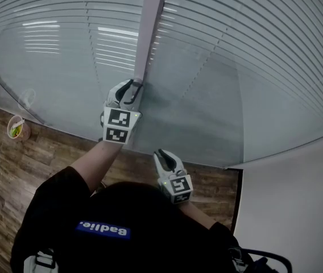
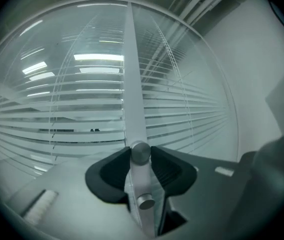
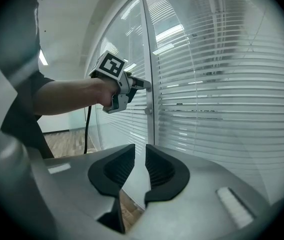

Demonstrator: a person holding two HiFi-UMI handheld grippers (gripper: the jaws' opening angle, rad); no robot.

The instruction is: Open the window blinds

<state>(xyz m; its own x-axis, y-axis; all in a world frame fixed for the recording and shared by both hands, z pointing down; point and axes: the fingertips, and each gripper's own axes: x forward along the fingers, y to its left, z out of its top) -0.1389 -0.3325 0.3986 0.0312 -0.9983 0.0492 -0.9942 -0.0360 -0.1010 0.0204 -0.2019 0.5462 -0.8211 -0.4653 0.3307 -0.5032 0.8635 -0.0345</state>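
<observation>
While a person stands at a glass wall, the left claw is clenched on a small round knob, one dark jaw tip pressing each side of it. That knob sits on a pale upright post that rises straight beyond the claw's tips. A second knob shows on the same post, just under the jaws and nearer the claw's body. The blinds hang behind the glass on both sides of the left claw, their white slats in level rows. The right claw hangs lower than the left claw and near it, off the glass, its jaws a narrow gap apart with nothing between them. Ahead of the right claw are the same post and slats.
</observation>
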